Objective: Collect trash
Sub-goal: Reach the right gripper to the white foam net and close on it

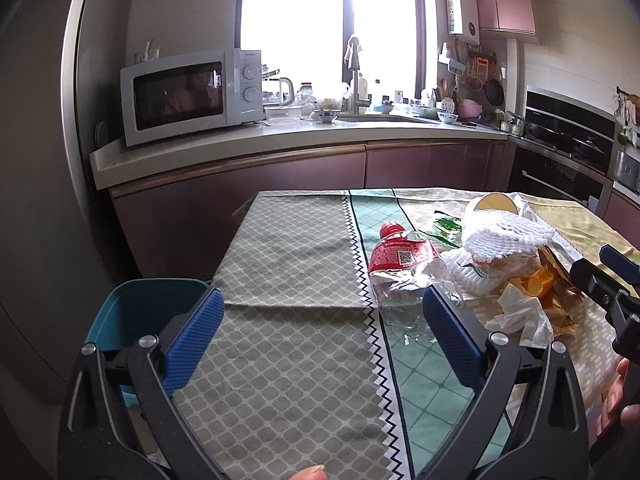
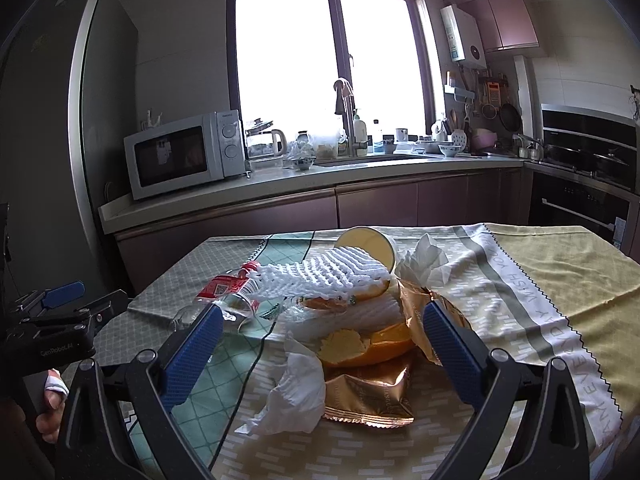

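Note:
A pile of trash lies on the clothed table (image 1: 288,264): a crushed clear bottle with a red label (image 1: 400,256) (image 2: 224,292), white foam fruit netting (image 1: 508,232) (image 2: 336,276), orange peel (image 2: 360,344), crumpled tissue (image 2: 296,384) (image 1: 520,316), a gold snack wrapper (image 2: 368,396) and a paper cup (image 2: 370,246) on its side. My left gripper (image 1: 320,336) is open and empty, just short of the bottle. My right gripper (image 2: 324,340) is open, its fingers on either side of the peel and wrapper, not touching.
A teal bin (image 1: 140,312) stands past the table's left edge, behind my left finger. Beyond the table run a kitchen counter (image 1: 280,136) with a microwave (image 1: 188,96), sink and dishes, and an oven (image 1: 560,168) on the right.

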Demonstrator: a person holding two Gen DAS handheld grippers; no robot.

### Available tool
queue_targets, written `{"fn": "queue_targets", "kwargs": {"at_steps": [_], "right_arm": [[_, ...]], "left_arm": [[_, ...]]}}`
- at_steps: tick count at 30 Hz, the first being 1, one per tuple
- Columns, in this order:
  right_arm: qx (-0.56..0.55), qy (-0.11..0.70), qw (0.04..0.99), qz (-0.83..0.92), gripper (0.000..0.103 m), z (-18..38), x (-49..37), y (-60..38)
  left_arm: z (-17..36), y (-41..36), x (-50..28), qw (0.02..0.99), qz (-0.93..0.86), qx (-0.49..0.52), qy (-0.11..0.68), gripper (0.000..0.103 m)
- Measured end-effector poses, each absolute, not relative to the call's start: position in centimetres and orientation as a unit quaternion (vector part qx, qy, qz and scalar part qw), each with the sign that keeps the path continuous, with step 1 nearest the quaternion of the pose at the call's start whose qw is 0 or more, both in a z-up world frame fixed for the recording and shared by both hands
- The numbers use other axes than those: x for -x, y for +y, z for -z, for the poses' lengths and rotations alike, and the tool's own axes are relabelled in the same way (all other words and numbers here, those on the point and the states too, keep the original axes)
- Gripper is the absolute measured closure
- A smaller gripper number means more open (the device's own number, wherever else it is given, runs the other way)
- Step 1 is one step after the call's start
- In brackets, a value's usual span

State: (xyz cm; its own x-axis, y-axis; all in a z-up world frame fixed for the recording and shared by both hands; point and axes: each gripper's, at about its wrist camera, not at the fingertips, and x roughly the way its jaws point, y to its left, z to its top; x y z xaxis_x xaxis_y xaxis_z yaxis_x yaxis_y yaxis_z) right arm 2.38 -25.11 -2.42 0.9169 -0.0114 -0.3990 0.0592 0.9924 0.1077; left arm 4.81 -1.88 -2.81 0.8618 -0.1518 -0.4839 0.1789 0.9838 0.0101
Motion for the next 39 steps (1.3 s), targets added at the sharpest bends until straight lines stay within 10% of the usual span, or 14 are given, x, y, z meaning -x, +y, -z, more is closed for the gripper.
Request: {"fn": "queue_targets", "kwargs": {"at_steps": [28, 33, 39], "right_arm": [[-0.100, 0.285, 0.951, -0.060, 0.021, 2.1, -10.1, -29.3], [-0.155, 0.315, 0.931, -0.098, 0.062, 3.3, -11.9, -30.4], [-0.197, 0.312, 0.919, -0.140, 0.083, 3.6, -11.2, -31.2]], "left_arm": [[3.0, -7.8, -7.5, 0.934, 0.223, -0.045, 0.274, 0.016], [3.0, -9.1, -6.9, 0.932, 0.234, -0.057, 0.270, 0.016], [2.7, -9.8, -7.1, 0.931, 0.244, -0.068, 0.263, 0.016]]}}
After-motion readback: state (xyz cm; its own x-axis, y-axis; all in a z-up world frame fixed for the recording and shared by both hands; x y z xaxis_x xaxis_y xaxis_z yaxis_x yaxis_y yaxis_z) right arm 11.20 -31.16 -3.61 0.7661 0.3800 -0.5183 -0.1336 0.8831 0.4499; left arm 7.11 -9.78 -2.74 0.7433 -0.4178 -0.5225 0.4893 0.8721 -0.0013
